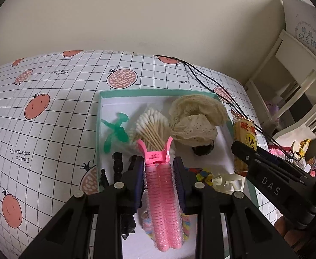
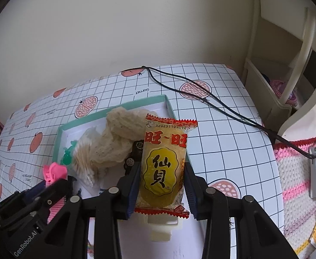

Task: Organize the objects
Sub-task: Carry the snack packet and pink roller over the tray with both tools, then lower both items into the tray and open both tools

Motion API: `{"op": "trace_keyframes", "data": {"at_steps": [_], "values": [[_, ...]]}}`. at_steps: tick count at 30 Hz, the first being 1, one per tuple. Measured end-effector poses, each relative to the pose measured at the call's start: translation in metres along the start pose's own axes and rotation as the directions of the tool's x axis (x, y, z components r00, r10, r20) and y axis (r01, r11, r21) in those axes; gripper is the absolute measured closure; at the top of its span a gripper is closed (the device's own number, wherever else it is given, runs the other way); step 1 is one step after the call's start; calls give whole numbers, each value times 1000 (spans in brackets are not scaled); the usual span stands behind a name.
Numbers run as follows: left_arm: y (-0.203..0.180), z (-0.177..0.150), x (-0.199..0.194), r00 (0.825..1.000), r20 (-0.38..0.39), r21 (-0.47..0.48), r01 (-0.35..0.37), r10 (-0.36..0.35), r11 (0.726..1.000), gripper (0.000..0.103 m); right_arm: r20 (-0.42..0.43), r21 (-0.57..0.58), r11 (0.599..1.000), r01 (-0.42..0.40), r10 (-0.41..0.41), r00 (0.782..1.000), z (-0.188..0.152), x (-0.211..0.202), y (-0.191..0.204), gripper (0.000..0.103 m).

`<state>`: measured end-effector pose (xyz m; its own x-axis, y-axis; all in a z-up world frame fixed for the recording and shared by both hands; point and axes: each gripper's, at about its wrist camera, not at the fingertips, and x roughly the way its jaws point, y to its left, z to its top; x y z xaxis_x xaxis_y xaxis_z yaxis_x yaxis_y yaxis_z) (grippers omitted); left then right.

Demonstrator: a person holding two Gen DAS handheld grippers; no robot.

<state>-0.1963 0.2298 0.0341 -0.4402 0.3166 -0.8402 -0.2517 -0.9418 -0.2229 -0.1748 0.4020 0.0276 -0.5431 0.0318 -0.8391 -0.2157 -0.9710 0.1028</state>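
Pink ridged plastic hair-roller clip (image 1: 162,185) is pinched lengthwise between the two blue-padded fingers of the left gripper (image 1: 160,168), its forked pink tail pointing forward past the fingertips. It is held above the near part of a shallow teal-rimmed box with a white floor (image 1: 98,129). Seen in the box beyond the clip: a bundle of wooden-stemmed cotton swabs (image 1: 149,127), a green translucent plastic piece (image 1: 114,132) to their left, a crumpled cream lace fabric piece (image 1: 198,116) to their right, and a small dark toy car (image 1: 202,150) just under the fabric. Small coloured blocks (image 1: 203,173) and a white plastic clip (image 1: 229,182) are seen on the box floor to the right of the left gripper.

A yellow rice-cracker packet with red crimped ends and Chinese print (image 2: 164,168) is clamped upright between the fingers of the right gripper (image 2: 162,170), held over the right edge of the box, its top end well past the fingertips. The box is set on a white grid-pattern tablecloth with orange fruit prints (image 2: 218,133). A black cable (image 2: 201,101) is trailed across the cloth behind the box.
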Motion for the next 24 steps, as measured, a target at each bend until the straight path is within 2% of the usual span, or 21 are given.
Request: {"op": "trace_keyframes", "data": {"at_steps": [7,12,24], "values": [[-1,0,1,1000,-2,1,11,-11,1000,74,-10,-9,1000,-2,2,1000,-1,3,2,61],[-1,1,-4,1000,8,-1,17,-17,1000,62,-2,-9,1000,-4,4,1000,0,0,2,58],[11,10,-23,998,63,-33,-1,3,999,62,28,-25,1000,-16,17,999,3,-17,12,58]]}}
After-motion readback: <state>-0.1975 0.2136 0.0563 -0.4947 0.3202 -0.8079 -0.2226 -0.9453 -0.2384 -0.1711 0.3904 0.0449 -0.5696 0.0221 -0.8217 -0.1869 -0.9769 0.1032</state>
